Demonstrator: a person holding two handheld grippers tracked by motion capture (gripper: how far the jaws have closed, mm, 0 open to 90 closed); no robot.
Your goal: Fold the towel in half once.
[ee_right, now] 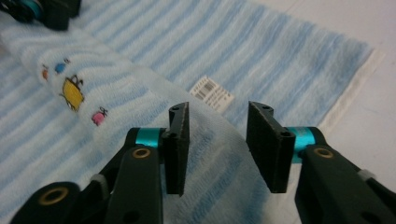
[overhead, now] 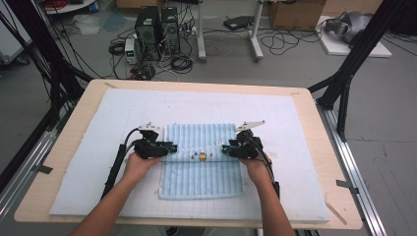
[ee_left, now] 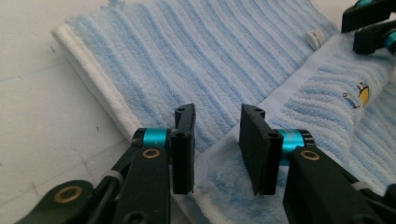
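Towel (overhead: pixel 202 162) sits flat on the pale foam mat (overhead: pixel 88 147), light blue ribbed stripes, with a raised fold running across its middle between your two grippers.

Left gripper (overhead: pixel 167 147): your jaws stand apart, not clamped. In the left gripper view (ee_left: pixel 217 149) the corner of the folded layer lies in the gap between the pads, white hem just below them; the cloth does not look pinched. Flat lower layer of the towel stretches ahead of the jaws, its white edge off to their left on the mat.

Right gripper (overhead: pixel 227 149): same state, jaws parted with folded cloth lying between them, no squeeze visible (ee_right: pixel 218 149). Just ahead of your jaws sits the white barcode label (ee_right: pixel 213 94) on the lower layer. Ahead and to their left along the fold are the small embroidered figures (ee_right: pixel 72 92), yellow, blue, pink. Towel's far edge and bare mat are to the jaws' right.

Each gripper faces the other along the fold; the opposite jaws show at the far end of the fold in both gripper views. Your hands hold both grippers low, at the fold's two ends.
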